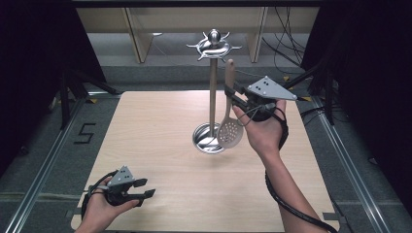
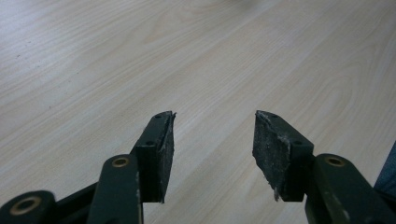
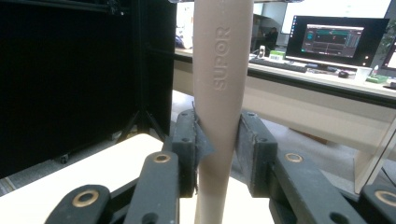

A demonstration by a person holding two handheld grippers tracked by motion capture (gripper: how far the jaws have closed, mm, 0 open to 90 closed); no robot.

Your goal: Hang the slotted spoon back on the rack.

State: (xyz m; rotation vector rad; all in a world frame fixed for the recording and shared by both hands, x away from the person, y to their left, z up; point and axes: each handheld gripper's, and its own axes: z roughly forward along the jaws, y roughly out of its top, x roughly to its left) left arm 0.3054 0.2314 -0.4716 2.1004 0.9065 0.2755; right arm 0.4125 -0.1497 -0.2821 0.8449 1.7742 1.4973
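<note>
1. Pale wooden table [image 1: 160, 160] on a grey floor, dark curtains at both sides; a monitor [image 3: 337, 38] on a desk lies beyond the right gripper.
2. Right gripper [image 1: 236, 95]: jaws pinch the beige handle of a slotted skimmer spoon [image 1: 229, 127], held upright with its perforated bowl hanging below the jaws.
3. Utensil stand [image 1: 213, 92]: a steel post with hooked arms, just beside the held spoon; its round base is below the gripper.
4. Left gripper [image 2: 214, 140]: jaws spread apart, nothing between them, low over bare wood.
5. Handling, as a judgement: the spoon looks light and stiff, its smooth handle somewhat slippery; a grip mid-handle, as here, seems to control swing best.
</note>
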